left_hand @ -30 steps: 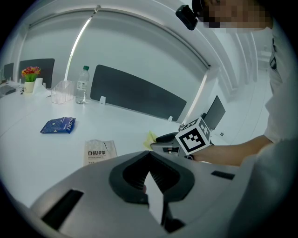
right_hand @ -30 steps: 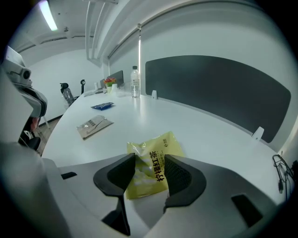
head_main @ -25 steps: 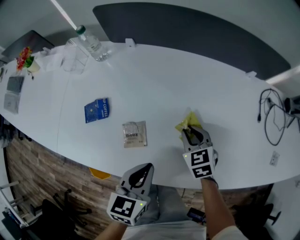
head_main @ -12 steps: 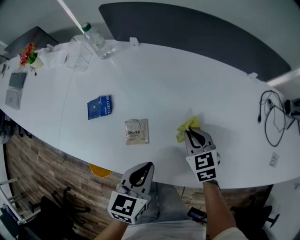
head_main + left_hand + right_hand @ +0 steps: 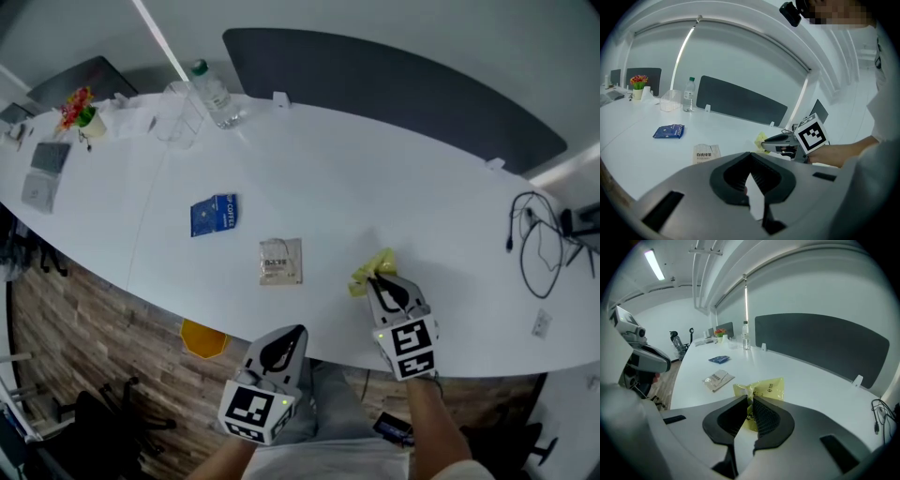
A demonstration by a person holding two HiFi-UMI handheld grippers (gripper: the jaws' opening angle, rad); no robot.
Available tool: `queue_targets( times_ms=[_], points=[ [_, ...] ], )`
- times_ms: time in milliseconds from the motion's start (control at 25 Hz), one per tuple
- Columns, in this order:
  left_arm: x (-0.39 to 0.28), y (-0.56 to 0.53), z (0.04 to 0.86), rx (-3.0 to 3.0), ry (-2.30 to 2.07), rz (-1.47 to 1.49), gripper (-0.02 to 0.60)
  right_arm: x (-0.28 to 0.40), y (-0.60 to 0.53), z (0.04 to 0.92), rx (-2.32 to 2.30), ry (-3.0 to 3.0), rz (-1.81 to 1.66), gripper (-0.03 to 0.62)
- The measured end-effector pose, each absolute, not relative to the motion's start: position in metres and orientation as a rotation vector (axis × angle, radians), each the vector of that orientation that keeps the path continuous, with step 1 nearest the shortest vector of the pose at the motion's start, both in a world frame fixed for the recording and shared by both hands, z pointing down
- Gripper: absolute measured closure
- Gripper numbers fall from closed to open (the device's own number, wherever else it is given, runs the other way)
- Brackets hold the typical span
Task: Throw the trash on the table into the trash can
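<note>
A crumpled yellow wrapper (image 5: 367, 270) sits at the near part of the white table (image 5: 375, 178), and my right gripper (image 5: 380, 282) is shut on its near edge. The right gripper view shows the wrapper (image 5: 765, 389) pinched between the pads (image 5: 761, 417). A beige tea packet (image 5: 280, 262) and a blue coffee packet (image 5: 214, 215) lie flat to the left. My left gripper (image 5: 292, 335) hangs off the table's near edge, jaws together and empty. Its own view shows the right gripper (image 5: 765, 144) and the wrapper (image 5: 761, 138).
A water bottle (image 5: 214, 92), a clear box (image 5: 180, 122) and a small flower pot (image 5: 80, 108) stand at the far left. Cables (image 5: 530, 239) lie at the right end. A dark partition (image 5: 394, 84) backs the table. A yellow-orange thing (image 5: 203, 337) sits below the near edge.
The right jaws have closed on the yellow wrapper, and wrapper and gripper have drawn slightly toward the near edge. The left gripper has stayed put.
</note>
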State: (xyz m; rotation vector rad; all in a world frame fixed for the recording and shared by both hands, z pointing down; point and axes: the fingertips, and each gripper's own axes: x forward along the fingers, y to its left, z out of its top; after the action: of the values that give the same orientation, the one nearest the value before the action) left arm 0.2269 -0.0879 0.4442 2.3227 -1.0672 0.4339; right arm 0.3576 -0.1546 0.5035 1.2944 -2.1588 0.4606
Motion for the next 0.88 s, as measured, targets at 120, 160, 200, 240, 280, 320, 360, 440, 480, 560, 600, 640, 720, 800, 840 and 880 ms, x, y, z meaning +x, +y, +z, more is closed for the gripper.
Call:
queue_targets(
  times_ms=[120, 160, 200, 240, 280, 320, 360, 440, 480, 560, 600, 640, 720, 800, 840, 880],
  points=[
    [0.226, -0.083, 0.437, 2.334, -1.08, 0.418, 0.581, 0.352, -0.145, 0.492, 1.278, -2.188, 0.461, 0.536],
    [0.225, -0.082, 0.433, 2.335, -1.086, 0.413, 0.581, 0.351, -0.142, 0.487, 1.275, -2.199, 0.464, 0.536],
    [0.225, -0.081, 0.429, 2.335, -1.092, 0.408, 0.581, 0.349, -0.139, 0.483, 1.272, -2.21, 0.467, 0.536],
    [0.225, -0.08, 0.426, 2.338, -1.097, 0.403, 0.581, 0.348, -0.136, 0.478, 1.269, -2.221, 0.468, 0.536],
    [0.225, -0.078, 0.423, 2.343, -1.1, 0.398, 0.581, 0.347, -0.133, 0.473, 1.267, -2.231, 0.47, 0.536],
    [0.225, -0.076, 0.42, 2.348, -1.102, 0.397, 0.581, 0.345, -0.13, 0.468, 1.267, -2.243, 0.473, 0.536],
    [0.224, -0.074, 0.419, 2.353, -1.104, 0.398, 0.581, 0.344, -0.127, 0.462, 1.268, -2.255, 0.475, 0.536],
    [0.22, -0.069, 0.415, 2.361, -1.113, 0.406, 0.581, 0.34, -0.12, 0.448, 1.265, -2.281, 0.474, 0.536],
    [0.218, -0.068, 0.412, 2.367, -1.12, 0.402, 0.581, 0.337, -0.117, 0.441, 1.261, -2.295, 0.468, 0.536],
    [0.216, -0.066, 0.403, 2.38, -1.129, 0.391, 0.581, 0.333, -0.11, 0.426, 1.253, -2.32, 0.448, 0.536],
    [0.215, -0.065, 0.399, 2.384, -1.131, 0.392, 0.581, 0.331, -0.107, 0.419, 1.248, -2.331, 0.44, 0.536],
    [0.214, -0.063, 0.396, 2.388, -1.13, 0.396, 0.581, 0.329, -0.103, 0.412, 1.244, -2.343, 0.436, 0.536],
    [0.214, -0.06, 0.389, 2.399, -1.127, 0.4, 0.581, 0.327, -0.095, 0.402, 1.238, -2.363, 0.435, 0.536],
    [0.213, -0.057, 0.382, 2.407, -1.123, 0.404, 0.581, 0.325, -0.087, 0.393, 1.229, -2.378, 0.432, 0.536],
    [0.212, -0.054, 0.379, 2.408, -1.121, 0.409, 0.581, 0.323, -0.083, 0.389, 1.224, -2.384, 0.429, 0.536],
    [0.211, -0.052, 0.376, 2.409, -1.122, 0.41, 0.581, 0.321, -0.079, 0.385, 1.218, -2.389, 0.424, 0.536]
  ],
)
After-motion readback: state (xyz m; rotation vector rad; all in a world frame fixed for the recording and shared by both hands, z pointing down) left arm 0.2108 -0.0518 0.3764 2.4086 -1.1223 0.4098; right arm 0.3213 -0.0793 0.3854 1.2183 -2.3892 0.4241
